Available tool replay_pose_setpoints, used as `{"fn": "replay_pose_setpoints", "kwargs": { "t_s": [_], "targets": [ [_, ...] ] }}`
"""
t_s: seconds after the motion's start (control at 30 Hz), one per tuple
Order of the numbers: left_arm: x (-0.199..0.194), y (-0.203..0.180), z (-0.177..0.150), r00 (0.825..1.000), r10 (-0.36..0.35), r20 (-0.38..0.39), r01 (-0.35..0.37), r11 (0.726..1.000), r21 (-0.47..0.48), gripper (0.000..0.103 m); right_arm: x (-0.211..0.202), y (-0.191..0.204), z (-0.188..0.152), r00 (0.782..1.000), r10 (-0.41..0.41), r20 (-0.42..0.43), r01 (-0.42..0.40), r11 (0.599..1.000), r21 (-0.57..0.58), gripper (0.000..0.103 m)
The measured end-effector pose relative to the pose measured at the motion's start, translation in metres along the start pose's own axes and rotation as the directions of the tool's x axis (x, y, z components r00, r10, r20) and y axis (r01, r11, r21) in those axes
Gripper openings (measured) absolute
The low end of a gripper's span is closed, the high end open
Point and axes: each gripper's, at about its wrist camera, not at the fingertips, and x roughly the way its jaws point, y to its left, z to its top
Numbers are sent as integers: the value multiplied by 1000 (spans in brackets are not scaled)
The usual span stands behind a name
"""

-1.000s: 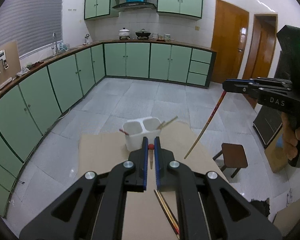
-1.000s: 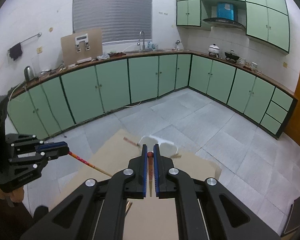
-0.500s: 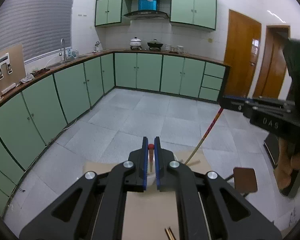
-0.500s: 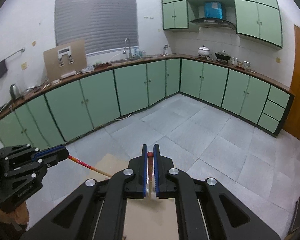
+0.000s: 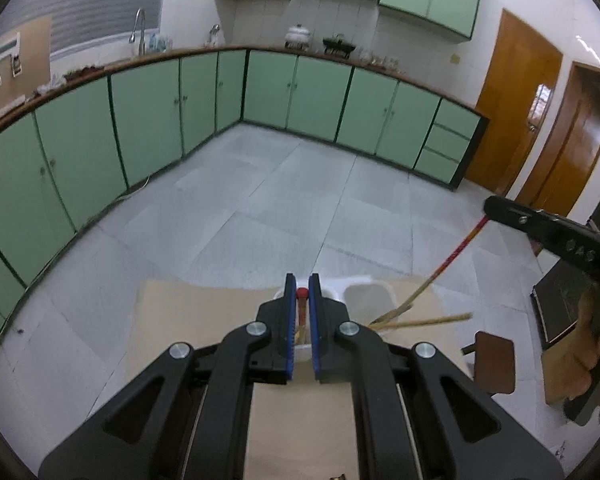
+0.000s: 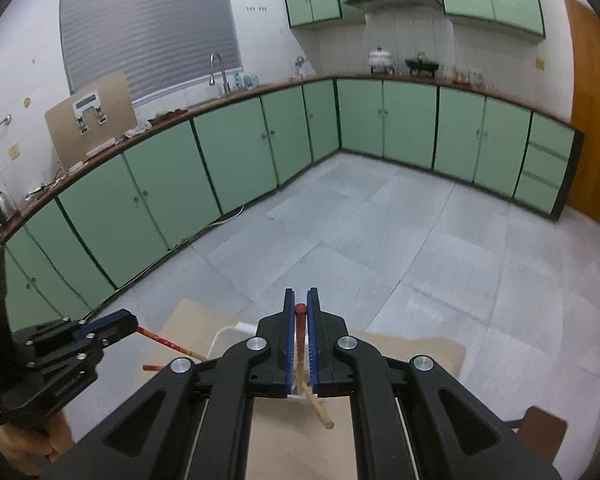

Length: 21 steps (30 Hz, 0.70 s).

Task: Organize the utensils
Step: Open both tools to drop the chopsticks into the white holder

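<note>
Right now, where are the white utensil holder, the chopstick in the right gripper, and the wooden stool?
white utensil holder (image 5: 370,298), left wrist view, inner wall.
right gripper's chopstick (image 5: 452,260), left wrist view, mid shaft.
wooden stool (image 5: 494,366), left wrist view, seat.

You've got a flat tan table top (image 5: 204,320) under both tools, and it runs from beneath your left tongs (image 5: 302,284) out to an edge not far ahead of their tips. Straight ahead of those tips, partly hidden behind them, a white two-pocket holder (image 5: 370,296) stands on the table near that far edge. From your right tongs (image 6: 301,300), the holder's white rim (image 6: 224,340) shows just left of the tips, and the table's bare corner (image 6: 420,356) lies off to their right. Beyond the edge is grey tiled floor (image 5: 260,220). A small brown stool (image 5: 494,364) stands on it, right of your left tongs.
</note>
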Motion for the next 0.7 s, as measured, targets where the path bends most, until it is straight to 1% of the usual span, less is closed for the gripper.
{"fn": "replay_pose_setpoints", "kwargs": {
  "t_s": [0.03,0.07,0.1,0.13,0.23,0.27,0.33,0.4,0.5,0.53,0.57,0.63,0.67,0.7],
  "targets": [
    [2,3,-3,1000,7,-4,-7,1000,0,17,1,-2,-3,1000,0,-4,0,1000,4,9],
    [1,5,-6,1000,17,-1,-17,1000,4,31,1,-4,-5,1000,-3,-6,3,1000,6,17],
    [-2,7,-7,1000,25,7,-25,1000,6,37,0,-8,-9,1000,-12,-1,12,1000,7,19],
    [-7,10,-7,999,32,20,-32,999,6,41,-4,-10,-11,1000,-17,6,17,1000,7,21],
    [-33,20,-11,998,19,59,-18,1000,-12,42,-22,-16,-19,1000,-7,28,6,1000,22,21],
    [-43,23,-13,997,21,76,-20,1000,-14,47,-31,-18,-23,999,-11,46,10,1000,23,21],
    [-65,24,-24,993,28,117,-28,1000,-6,53,-49,-19,-32,997,-10,73,9,1000,17,21],
    [-86,22,-42,990,13,142,-14,1000,6,55,-73,-19,-55,994,-15,109,16,1000,-14,21],
    [-118,23,-85,982,5,187,-9,1000,25,62,-102,-10,-95,989,-14,150,22,998,-54,21],
    [-129,25,-105,978,8,207,-13,1000,22,69,-116,-4,-120,985,-20,171,33,996,-77,21],
    [-137,24,-123,974,11,226,-16,1000,21,72,-128,1,-146,981,-21,192,39,995,-92,24],
    [-155,22,-174,961,38,273,-50,998,39,77,-143,13,-196,979,-26,204,52,991,-127,27],
    [-160,19,-195,958,44,282,-59,997,46,78,-150,21,-229,977,-28,212,59,989,-139,30],
    [-165,17,-225,958,40,284,-57,997,51,78,-153,29,-263,978,-33,204,63,988,-144,32]
  ]
}}
